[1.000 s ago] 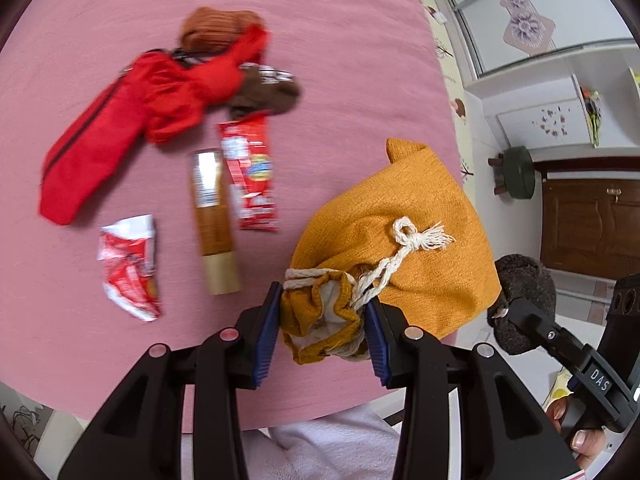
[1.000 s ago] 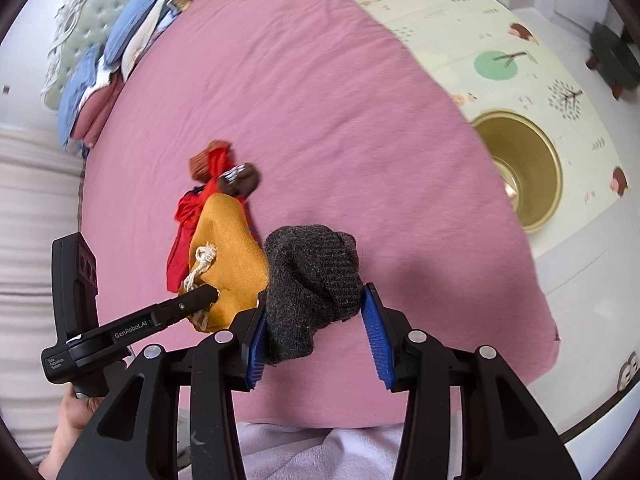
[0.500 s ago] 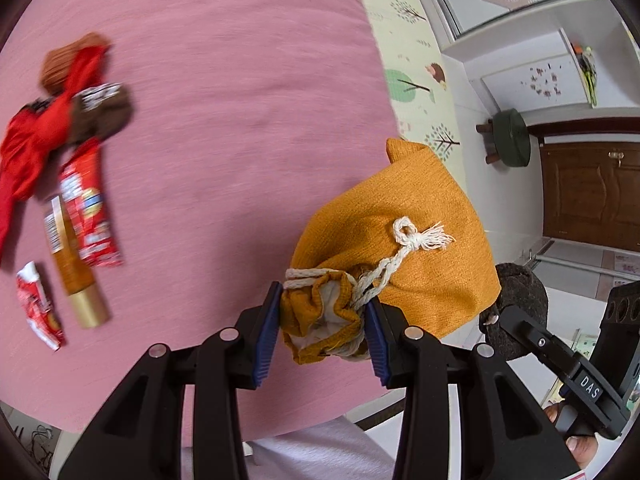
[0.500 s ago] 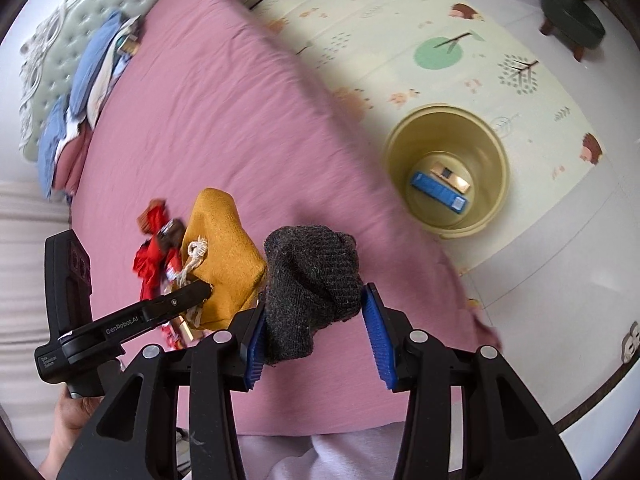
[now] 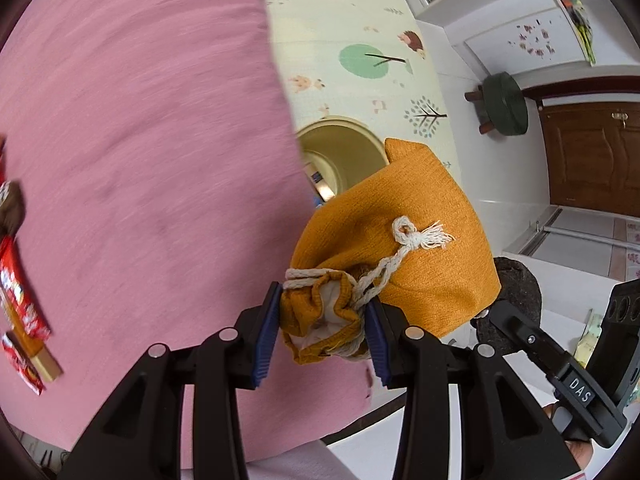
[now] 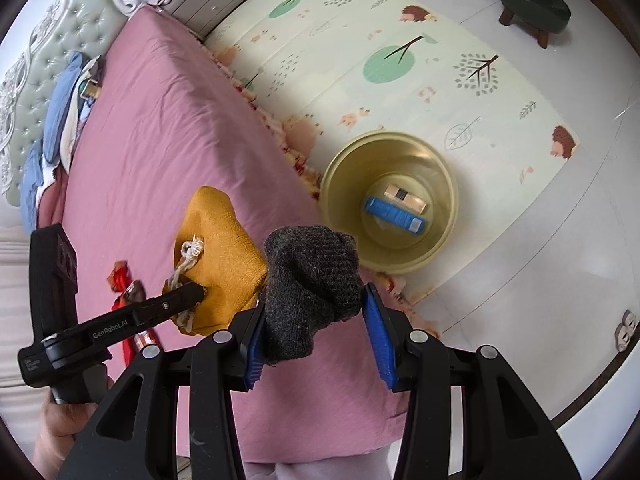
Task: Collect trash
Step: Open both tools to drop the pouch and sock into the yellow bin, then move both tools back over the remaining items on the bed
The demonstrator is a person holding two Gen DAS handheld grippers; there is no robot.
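Note:
My left gripper [image 5: 322, 328] is shut on the bunched neck of a mustard drawstring pouch [image 5: 404, 240], which hangs over the bed's edge. The same pouch [image 6: 218, 256] shows in the right wrist view with the left gripper's finger on it. My right gripper [image 6: 316, 324] is shut on a dark grey knitted sock [image 6: 316, 280], held above the corner of the pink bed. A yellow bin [image 6: 390, 204] stands on the floor mat beside the bed, with a blue tube and a small tan box inside. Its rim [image 5: 340, 128] peeks out behind the pouch in the left wrist view.
Red wrappers [image 5: 18, 300], a tan tube [image 5: 38, 354] and a brown item [image 5: 10, 208] lie on the pink bedspread [image 5: 140, 140] at the left. Folded clothes [image 6: 60, 108] are stacked by the headboard. A green stool [image 6: 534, 4] stands on the white floor beyond the patterned mat [image 6: 400, 60].
Both grippers have swept sideways off the middle of the bed toward its edge, each keeping its load. The trash on the bed slid to the left; the yellow bin came into view.

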